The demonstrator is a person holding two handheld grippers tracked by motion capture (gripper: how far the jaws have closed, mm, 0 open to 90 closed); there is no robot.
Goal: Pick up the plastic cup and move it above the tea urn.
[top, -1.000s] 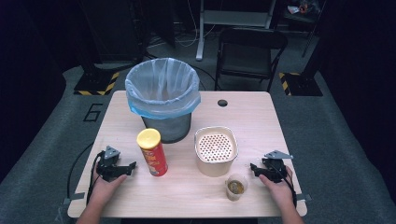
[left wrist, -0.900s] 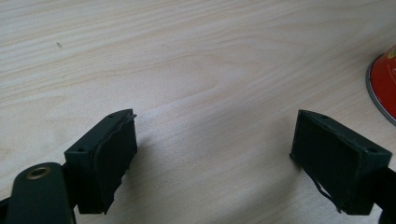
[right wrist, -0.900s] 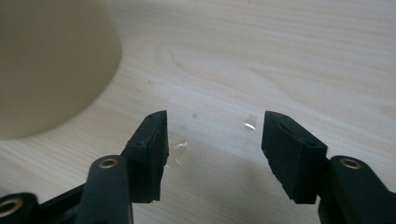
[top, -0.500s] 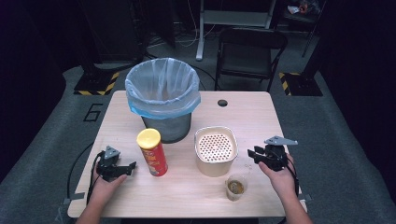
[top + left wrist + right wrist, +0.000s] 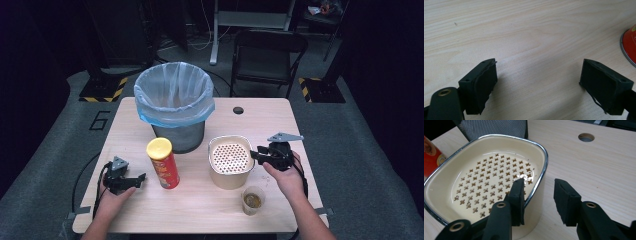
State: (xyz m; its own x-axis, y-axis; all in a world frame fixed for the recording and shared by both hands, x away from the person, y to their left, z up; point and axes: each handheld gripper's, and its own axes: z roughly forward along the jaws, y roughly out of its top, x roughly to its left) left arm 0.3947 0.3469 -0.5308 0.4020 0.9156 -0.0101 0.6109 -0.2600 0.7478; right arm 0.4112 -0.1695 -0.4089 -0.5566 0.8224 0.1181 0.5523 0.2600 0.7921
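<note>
Cream enamel strainer tub (image 5: 229,160) sits mid-counter (image 5: 200,210), not yet gripped. My right tool (image 5: 539,195) straddles its near wall, 1 jaw inside, 1 outside, pads not pressing. My left tool (image 5: 539,82) rests spread and empty beside the red can (image 5: 163,162). Gripping and lifting remain.

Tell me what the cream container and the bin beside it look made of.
Cream container: probably enamelled metal or glazed ceramic, glossy, with a shiny metal rim and a perforated insert. Bin: dark wire mesh, lined with a thin, translucent blue plastic bag.
</note>
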